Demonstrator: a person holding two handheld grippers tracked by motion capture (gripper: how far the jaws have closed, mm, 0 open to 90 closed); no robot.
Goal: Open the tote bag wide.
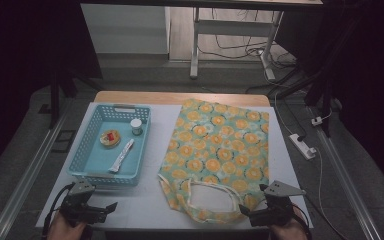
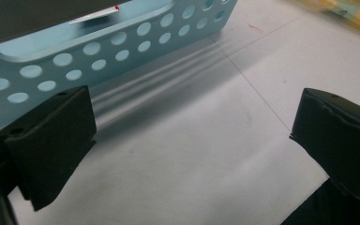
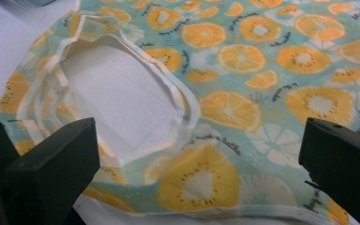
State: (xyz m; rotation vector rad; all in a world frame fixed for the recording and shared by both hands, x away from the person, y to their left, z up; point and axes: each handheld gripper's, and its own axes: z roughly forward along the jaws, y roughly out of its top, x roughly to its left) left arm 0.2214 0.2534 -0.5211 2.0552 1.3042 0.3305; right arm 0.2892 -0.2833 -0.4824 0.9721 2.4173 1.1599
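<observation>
Nearest, at the near edge of the desk (image 1: 150, 200): two hand-held grippers, one toward each near corner.

Left gripper (image 1: 111, 206), near-left corner: fingers (image 2: 51, 140) spread wide, nothing between them but bare white desk surface. It sits just in front of the basket's near wall, apart from it.

Right gripper (image 1: 244, 214), toward the near-right corner: fingers (image 3: 56, 164) wide apart, holding nothing. They sit low over the near end of the bag, beside its handle loop; whether they touch the cloth cannot be told.

Cloth bag (image 1: 220, 155), right half of the desk: flat, turquoise with orange-slice print, running from the near edge almost to the far edge. Its handle loop (image 1: 211, 195) with pale trim lies at the near end, white desk showing through the opening.

Basket (image 1: 82, 162), left half of the desk: light blue plastic, round holes in the walls, long side running near to far. Contents, near to far: a white tube (image 1: 122, 155) lying slantwise; a round tan item with a red centre (image 1: 110, 138); a small white-capped jar (image 1: 136, 126) upright near the far-right corner of the basket.

Far edge of the desk: a bare strip of wood (image 1: 180, 97).
</observation>
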